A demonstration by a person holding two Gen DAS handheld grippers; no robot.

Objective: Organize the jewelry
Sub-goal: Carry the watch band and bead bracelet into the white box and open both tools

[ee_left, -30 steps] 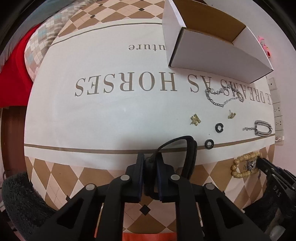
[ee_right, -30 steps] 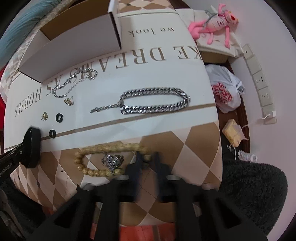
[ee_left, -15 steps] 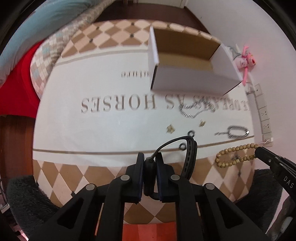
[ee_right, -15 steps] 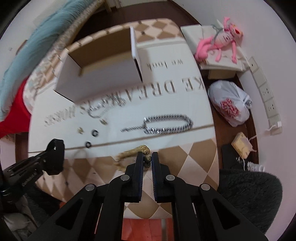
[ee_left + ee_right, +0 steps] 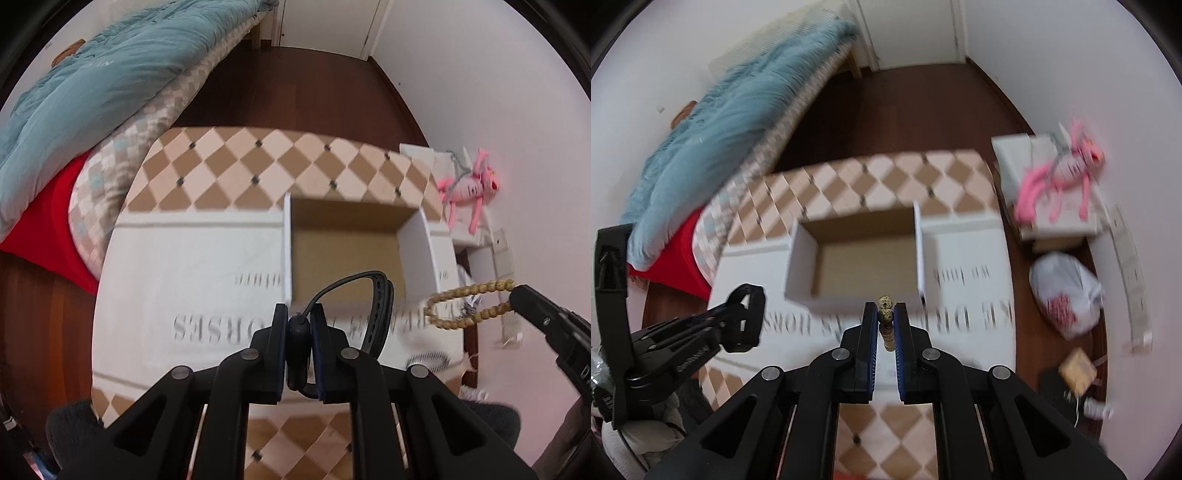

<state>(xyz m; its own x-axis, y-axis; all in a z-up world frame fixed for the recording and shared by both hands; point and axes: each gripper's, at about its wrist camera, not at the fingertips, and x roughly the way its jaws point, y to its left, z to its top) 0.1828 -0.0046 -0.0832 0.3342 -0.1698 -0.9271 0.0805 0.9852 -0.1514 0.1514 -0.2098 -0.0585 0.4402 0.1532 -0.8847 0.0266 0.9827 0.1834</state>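
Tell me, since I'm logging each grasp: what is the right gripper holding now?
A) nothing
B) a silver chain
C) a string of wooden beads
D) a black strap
C: the right gripper is shut on the beads, and in the left wrist view the bead loop hangs from its tip above the table, while the left gripper grips the black strap.

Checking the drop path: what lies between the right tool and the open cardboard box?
Nothing solid shows there in the right wrist view: only the bead bracelet held in the right tool, then a blurred strip of printed tablecloth before the cardboard box.
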